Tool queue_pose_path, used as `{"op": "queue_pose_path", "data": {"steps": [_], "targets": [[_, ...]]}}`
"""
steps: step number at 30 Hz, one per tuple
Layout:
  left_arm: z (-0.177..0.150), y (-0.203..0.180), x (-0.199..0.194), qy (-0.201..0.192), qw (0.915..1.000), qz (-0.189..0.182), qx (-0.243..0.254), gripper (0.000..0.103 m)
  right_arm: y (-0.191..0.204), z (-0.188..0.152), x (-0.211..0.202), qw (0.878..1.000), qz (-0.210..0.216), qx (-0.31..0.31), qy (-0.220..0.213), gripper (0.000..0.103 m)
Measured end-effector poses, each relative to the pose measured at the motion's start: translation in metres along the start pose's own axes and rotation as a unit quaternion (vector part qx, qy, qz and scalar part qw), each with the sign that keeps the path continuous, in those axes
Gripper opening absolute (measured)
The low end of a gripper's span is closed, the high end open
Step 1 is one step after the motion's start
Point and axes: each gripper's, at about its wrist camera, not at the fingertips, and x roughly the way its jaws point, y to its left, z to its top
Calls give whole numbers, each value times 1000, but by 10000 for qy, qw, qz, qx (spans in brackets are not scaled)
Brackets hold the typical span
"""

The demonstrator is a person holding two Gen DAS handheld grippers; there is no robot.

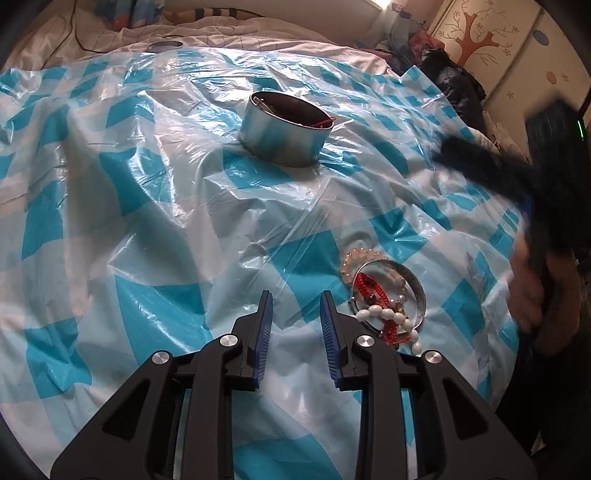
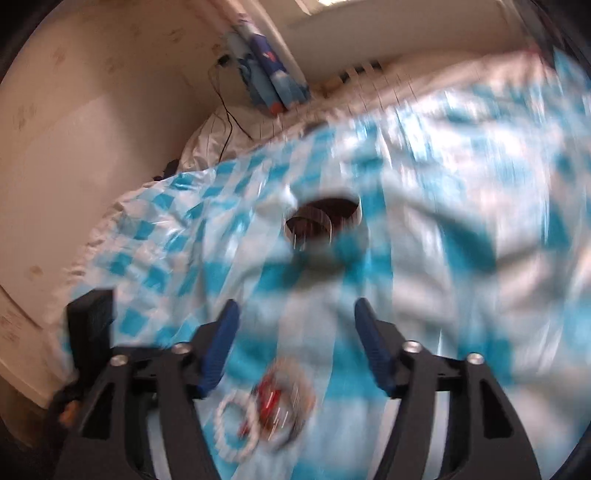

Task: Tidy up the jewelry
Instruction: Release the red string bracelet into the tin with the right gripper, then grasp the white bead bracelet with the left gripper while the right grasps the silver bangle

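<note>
Here the jewelry pile (image 1: 384, 295) lies on a blue-and-white checked plastic sheet (image 1: 147, 221), just to the right of the left gripper (image 1: 295, 306) and a little ahead of its right fingertip, outside the gap between the fingers. The pile is a silver bangle (image 1: 413, 284) ringing a red braided cord (image 1: 369, 284), with a strand of pale pearl-like beads (image 1: 354, 258) at its far edge and a string of white oval beads (image 1: 388, 315) draped over its near rim. The left gripper's jaws stand a modest way apart with nothing between them, only the sheet below. In the right wrist view, which is heavily blurred, the same jewelry pile (image 2: 273, 406) sits low in the frame, below and behind the tips of the right gripper (image 2: 297, 314), roughly centred between the finger bases; the jaws are wide apart and grip nothing. Farther out on the sheet, well apart from the pile, stands a round metal tin (image 1: 284, 136), open at the top, with a bit of red cord and some metal pieces showing inside; the tin (image 2: 321, 221) also appears ahead of the right gripper. In the left view the right gripper (image 1: 517, 177) is a dark blur at the right edge. The sheet is crumpled over a bed with white bedding (image 1: 110, 33), a black cable (image 2: 225, 122) trails across it, and a wardrobe painted with a tree (image 1: 480, 40) stands beyond.
</note>
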Motion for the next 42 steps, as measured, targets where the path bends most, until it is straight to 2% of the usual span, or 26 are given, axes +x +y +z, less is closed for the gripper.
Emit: {"op": "queue_pose_path", "data": {"steps": [4,6,9,10,11,12,13,16,17,20,21,23,25,26,28,30,32,34,38,42], "targets": [[2,1,1,-17,10000,-4,10,28,2,49,68,9964,-657,-448,306,66],[4,2,1,-27,10000,27,18,29,2,65,106,9900,-1091,-727,528,66],[6,5,0,-33,10000,38,-3,31,3,72,146,9831,-1241,-1027,872,66],[7,5,0,-36,10000,42,-9,31,6,71,157,9784,-1336,-1224,993,66],[7,6,-1,-37,10000,45,-13,32,12,66,170,9679,-1571,-1609,1126,68],[7,6,-1,-35,10000,51,-16,32,15,60,176,9575,-1764,-1953,1180,68],[7,7,-1,-36,10000,64,-15,32,16,58,179,9527,-1835,-2101,1208,69],[7,5,-2,-41,10000,89,19,33,11,61,167,9471,-2135,-2147,1064,69],[7,5,-2,-40,9999,98,37,34,10,62,157,9492,-2137,-2115,928,69],[7,3,-2,-31,9999,78,92,34,6,61,107,9691,-1733,-1671,538,69],[7,0,-2,-33,9999,43,139,34,4,54,84,9772,-1482,-1452,445,69],[6,-4,-3,-41,9997,-28,241,34,-4,32,46,9900,-935,-949,467,69],[4,-13,-2,-3,9989,-165,439,34,-15,9,21,9970,-303,-360,618,69],[3,-17,0,40,9983,-209,540,34,-28,-9,7,9972,96,108,733,69],[-1,-24,5,144,9972,-262,685,34,-47,-36,-8,9914,629,787,840,69],[-4,-28,11,240,9963,-244,793,34,-65,-58,-16,9822,904,1372,908,69],[-5,-29,13,240,9958,-213,853,34,-72,-65,-21,9742,1147,1731,888,69],[-6,-28,13,228,9958,-250,846,34,-66,-62,-24,9695,1516,1751,805,69],[-9,-33,2,152,9939,-369,1028,34,-53,-63,-21,9635,1924,1647,874,69],[-10,-34,-1,150,9927,-558,1057,34,-50,-64,-13,9596,2071,1621,1003,69]]}}
